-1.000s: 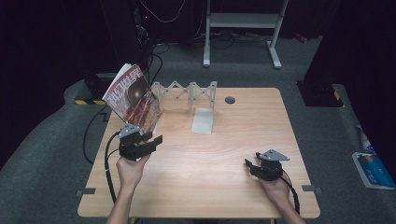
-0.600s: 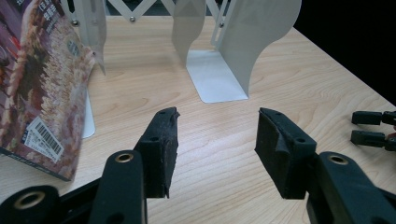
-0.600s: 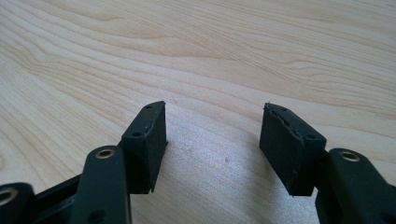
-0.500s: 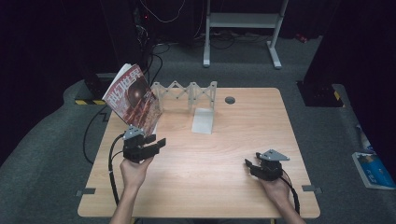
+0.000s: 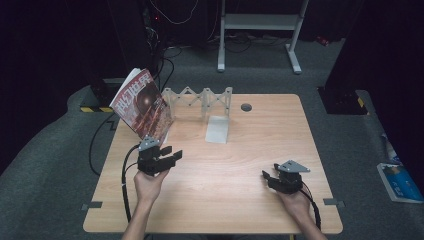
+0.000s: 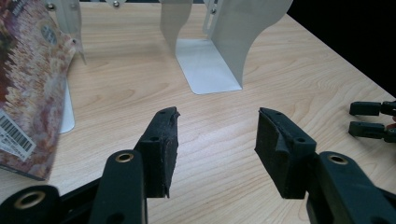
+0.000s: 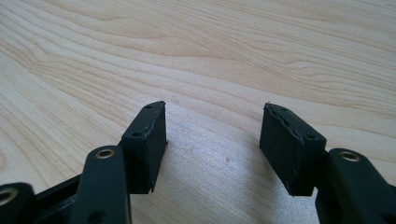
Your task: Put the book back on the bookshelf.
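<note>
A red-covered magazine (image 5: pixel 142 105) stands tilted at the table's back left, leaning by the left end of a white folding rack (image 5: pixel 200 97). In the left gripper view the magazine (image 6: pixel 28 93) shows at the left edge, its barcode corner down by the wood. My left gripper (image 5: pixel 172 152) is just in front of the magazine and apart from it. Its jaws (image 6: pixel 217 116) stand open over bare wood with nothing between them. My right gripper (image 5: pixel 266 176) rests low at the front right, open (image 7: pixel 215 107) and empty.
A bent metal bookend (image 5: pixel 217 129) stands at the rack's right end, also ahead of my left jaws (image 6: pixel 210 70). A round dark grommet (image 5: pixel 246 107) sits at the table's back. The wooden table (image 5: pixel 240 200) is bordered by dark floor and cables.
The left gripper has drifted very slightly to the right. The magazine and the right gripper have stayed where they were.
</note>
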Demonstrator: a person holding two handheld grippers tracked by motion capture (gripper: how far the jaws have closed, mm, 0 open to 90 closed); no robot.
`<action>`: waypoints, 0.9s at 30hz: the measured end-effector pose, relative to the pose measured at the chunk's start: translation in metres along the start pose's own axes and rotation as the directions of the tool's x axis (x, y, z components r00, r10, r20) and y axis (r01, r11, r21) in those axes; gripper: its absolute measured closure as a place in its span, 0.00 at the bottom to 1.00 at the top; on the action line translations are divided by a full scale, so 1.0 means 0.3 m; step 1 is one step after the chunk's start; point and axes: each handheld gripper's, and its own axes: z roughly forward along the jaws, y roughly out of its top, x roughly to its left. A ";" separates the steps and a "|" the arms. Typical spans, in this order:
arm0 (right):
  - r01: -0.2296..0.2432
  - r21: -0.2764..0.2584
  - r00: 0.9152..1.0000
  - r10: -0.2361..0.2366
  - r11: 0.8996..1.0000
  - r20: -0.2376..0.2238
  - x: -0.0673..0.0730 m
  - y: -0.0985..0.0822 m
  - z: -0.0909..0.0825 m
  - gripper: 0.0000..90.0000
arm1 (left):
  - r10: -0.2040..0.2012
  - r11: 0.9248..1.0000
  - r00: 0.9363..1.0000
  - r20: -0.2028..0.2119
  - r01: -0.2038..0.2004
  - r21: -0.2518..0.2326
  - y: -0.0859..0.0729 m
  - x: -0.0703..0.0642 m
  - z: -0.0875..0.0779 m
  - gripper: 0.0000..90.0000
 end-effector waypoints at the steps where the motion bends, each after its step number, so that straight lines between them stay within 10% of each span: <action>1: 0.000 0.000 1.000 0.000 1.000 0.000 0.000 0.000 0.000 0.46 | -0.004 1.000 1.000 0.003 0.004 0.001 -0.002 -0.002 0.003 0.54; 27: 0.002 -0.001 1.000 -0.002 1.000 0.000 0.000 0.000 0.000 0.46 | 0.003 0.999 0.999 0.033 -0.004 0.036 -0.029 -0.049 0.092 0.54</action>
